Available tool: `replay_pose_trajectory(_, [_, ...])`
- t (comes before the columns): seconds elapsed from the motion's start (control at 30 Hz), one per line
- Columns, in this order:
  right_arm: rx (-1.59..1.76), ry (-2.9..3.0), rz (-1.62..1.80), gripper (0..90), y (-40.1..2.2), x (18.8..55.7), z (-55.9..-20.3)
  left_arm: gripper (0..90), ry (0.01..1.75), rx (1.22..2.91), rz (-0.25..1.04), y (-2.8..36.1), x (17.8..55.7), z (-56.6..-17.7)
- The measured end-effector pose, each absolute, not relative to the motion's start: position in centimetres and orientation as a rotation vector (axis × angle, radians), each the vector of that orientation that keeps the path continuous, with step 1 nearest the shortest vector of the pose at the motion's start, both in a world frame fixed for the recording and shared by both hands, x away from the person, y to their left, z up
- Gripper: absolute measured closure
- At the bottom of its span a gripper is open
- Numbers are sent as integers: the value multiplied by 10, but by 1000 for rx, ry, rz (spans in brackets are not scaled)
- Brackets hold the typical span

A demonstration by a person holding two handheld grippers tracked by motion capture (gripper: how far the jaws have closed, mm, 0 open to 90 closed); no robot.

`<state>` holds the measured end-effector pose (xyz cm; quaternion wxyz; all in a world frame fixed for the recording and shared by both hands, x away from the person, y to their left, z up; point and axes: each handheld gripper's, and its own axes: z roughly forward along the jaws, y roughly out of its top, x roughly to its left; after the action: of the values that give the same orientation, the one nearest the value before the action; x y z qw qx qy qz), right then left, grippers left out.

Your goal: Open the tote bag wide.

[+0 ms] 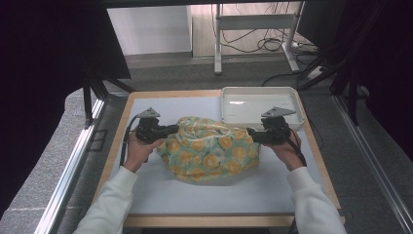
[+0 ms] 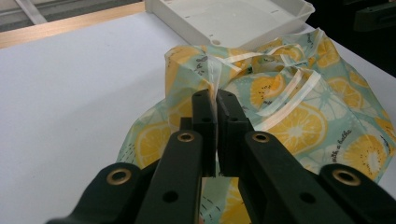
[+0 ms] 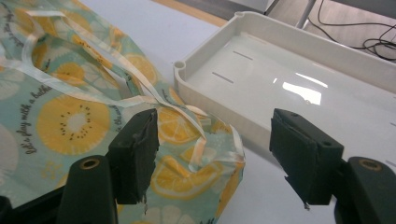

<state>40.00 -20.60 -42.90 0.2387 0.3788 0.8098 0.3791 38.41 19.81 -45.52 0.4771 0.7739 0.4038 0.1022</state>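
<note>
A cloth bag (image 1: 210, 151) printed with yellow lemon slices on pale green lies bunched in the middle of the white table top. My left gripper (image 1: 171, 129) is at the bag's left end. In the left gripper view its jaws (image 2: 215, 95) are shut on a pale ribbon at the edge of the bag (image 2: 299, 116). My right gripper (image 1: 251, 131) is at the bag's right end, beside the tray. In the right gripper view it (image 3: 217, 128) stands wide open, its pads clear of the cloth (image 3: 70, 116), with the bag's corner and ribbon loops below the gap.
A shallow white tray (image 1: 226, 105) with nothing in it sits at the far right of the table, just behind the bag's right end; its corner (image 3: 205, 60) is close to my right gripper. Bare white table top (image 1: 219, 195) lies in front of the bag. Cables and stand legs are on the floor beyond.
</note>
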Motion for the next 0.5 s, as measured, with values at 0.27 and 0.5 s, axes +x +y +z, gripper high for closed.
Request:
replay_pose_trajectory(0.27, [1030, 2262, 1017, 335, -198, 418, -435, 882, 998, 1882, 229, 200, 385, -459])
replay_pose_trajectory(0.5, [1040, 2328, 1006, 337, -188, 434, -438, 883, 1005, 1867, 209, 200, 385, -462])
